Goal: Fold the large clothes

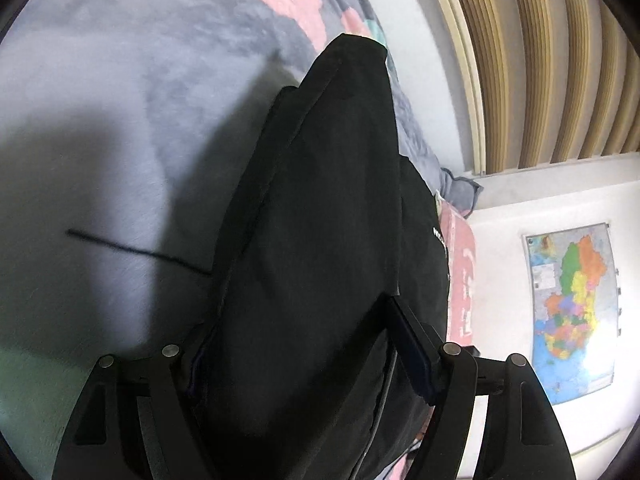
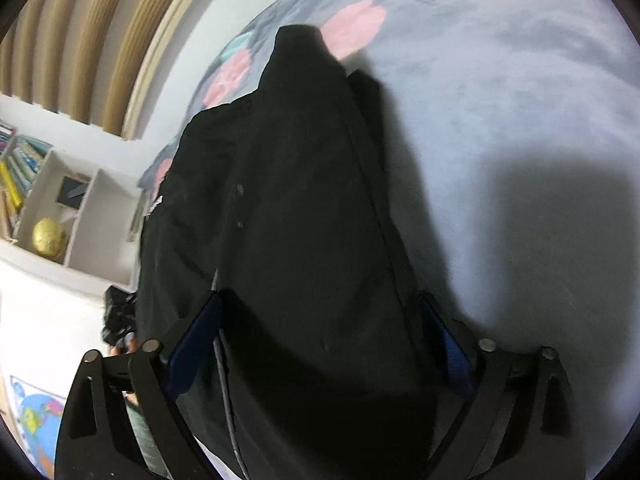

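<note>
Black garment (image 1: 320,208) sits bunched btwn the fingers of my left claw (image 1: 308,344), thick fold of it filling the whole gap, pads pressed on both sides, so left is clamped on the cloth w/ jaws wide. From there it runs fwd and away from the claw in a long dark hump, tapering to a narrow end far ahead. Small white print on the fabric just right of the left claw, too small to read. Right claw (image 2: 320,332) same deal: blue pads (image 2: 196,340) on either side of the same black garment (image 2: 304,208), cloth packed btwn them, gripping it. Thin grey cord (image 2: 228,380) runs along the cloth near that claw's left pad. Garment lies on a grey plush blanket (image 1: 120,100) w/ pink and teal patches at the far end, ahead of both claws. A thin black thread (image 1: 136,250) lies on the blanket left of my left claw. Beyond the blanket: ribbed tan wall panel (image 1: 540,60), map poster (image 1: 572,312) to the right of left claw, white shelf unit (image 2: 92,216) w/ a gold ball (image 2: 48,236) and books (image 2: 20,168) left of right claw.
</note>
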`<state>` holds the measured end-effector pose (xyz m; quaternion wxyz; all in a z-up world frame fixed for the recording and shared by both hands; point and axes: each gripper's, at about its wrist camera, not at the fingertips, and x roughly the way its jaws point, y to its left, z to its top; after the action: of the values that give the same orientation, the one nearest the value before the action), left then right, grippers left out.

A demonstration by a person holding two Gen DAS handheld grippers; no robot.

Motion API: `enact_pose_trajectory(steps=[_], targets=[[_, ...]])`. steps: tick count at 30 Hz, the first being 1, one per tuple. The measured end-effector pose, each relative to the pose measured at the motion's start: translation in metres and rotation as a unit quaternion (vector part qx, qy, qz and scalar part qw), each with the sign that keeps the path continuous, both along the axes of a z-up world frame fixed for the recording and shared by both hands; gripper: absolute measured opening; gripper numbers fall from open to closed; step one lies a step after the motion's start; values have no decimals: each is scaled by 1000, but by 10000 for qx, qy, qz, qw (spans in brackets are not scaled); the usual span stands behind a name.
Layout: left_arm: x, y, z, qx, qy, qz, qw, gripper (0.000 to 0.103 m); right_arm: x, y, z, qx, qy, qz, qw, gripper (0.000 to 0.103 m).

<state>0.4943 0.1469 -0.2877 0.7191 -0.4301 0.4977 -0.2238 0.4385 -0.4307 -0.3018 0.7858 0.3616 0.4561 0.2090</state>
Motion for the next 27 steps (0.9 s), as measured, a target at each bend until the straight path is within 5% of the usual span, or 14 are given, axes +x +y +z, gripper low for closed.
enact_pose_trajectory(steps=[6, 8, 10, 12, 21, 27], targets=[[13, -10, -12, -134, 199, 145, 9996, 77, 20, 5, -8, 264, -43, 131, 9996, 95], [9, -14, -7, 66, 55, 138, 9999, 73, 17, 11, -3, 138, -214, 201, 9995, 76], [0, -18, 2, 356, -201, 135, 9991, 44, 5, 14, 6, -29, -593, 194, 9980, 61], [-14, -17, 16, 390, -597, 137, 9974, 37, -7, 18, 17, -253, -906, 189, 9954, 42], [-113, -48, 128, 491, -1950, -131, 9795, 34, -98, 46, 110, -574, -1880, 439, 9795, 35], [-209, -34, 167, 508, -2206, -102, 9740, 34, -186, 71, 156, -736, -1974, 634, 9755, 35]])
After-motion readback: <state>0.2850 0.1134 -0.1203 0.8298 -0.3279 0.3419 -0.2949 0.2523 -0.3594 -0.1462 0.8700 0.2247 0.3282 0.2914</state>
